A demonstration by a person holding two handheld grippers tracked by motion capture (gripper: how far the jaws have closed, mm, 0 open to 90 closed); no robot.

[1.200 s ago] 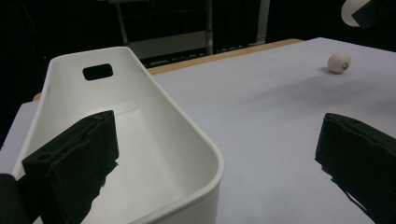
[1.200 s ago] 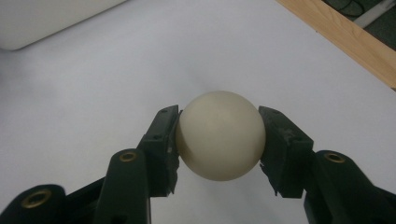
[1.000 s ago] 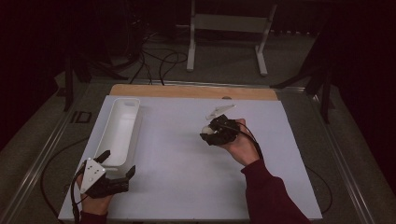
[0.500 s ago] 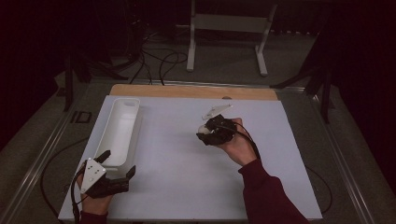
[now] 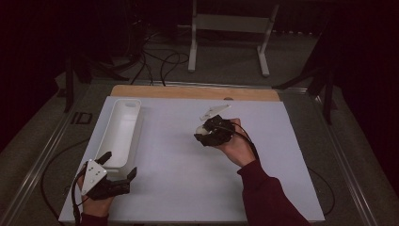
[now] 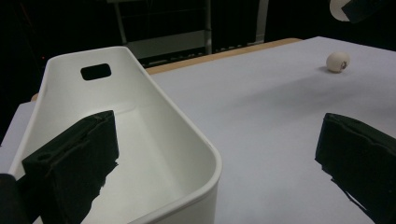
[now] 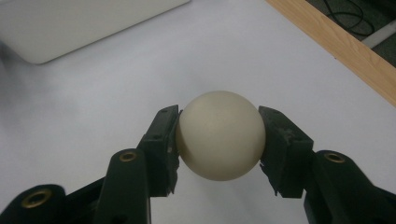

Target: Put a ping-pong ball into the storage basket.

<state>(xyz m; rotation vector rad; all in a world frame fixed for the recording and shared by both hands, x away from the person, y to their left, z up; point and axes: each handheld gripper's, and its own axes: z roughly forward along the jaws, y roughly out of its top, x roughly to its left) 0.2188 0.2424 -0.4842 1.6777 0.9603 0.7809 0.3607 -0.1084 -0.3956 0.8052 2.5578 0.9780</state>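
Observation:
My right gripper [image 5: 203,133] hangs over the middle of the white table, shut on a cream ball [image 7: 219,135] squeezed between its two black pads [image 7: 164,135]. In the high view the ball [image 5: 201,129] peeks out at the gripper's left tip. A second, egg-like ball [image 6: 337,61] with a dark mark lies on the table farther off. My left gripper [image 5: 118,165] rests at the near left, open, with nothing between its jaws. It sits at the near end of a long white tray [image 5: 121,132], one jaw over the tray's inside [image 6: 140,182].
A wooden strip [image 5: 188,92] borders the table's far edge. Beyond it stand a white metal frame [image 5: 226,28] and floor cables [image 5: 160,61]. The tray [image 7: 70,28] lies ahead and left of my right gripper. Bare white sheet [image 5: 179,183] spreads between the hands.
My right gripper has shifted slightly to the left with the ball still in it. The left gripper has kept still.

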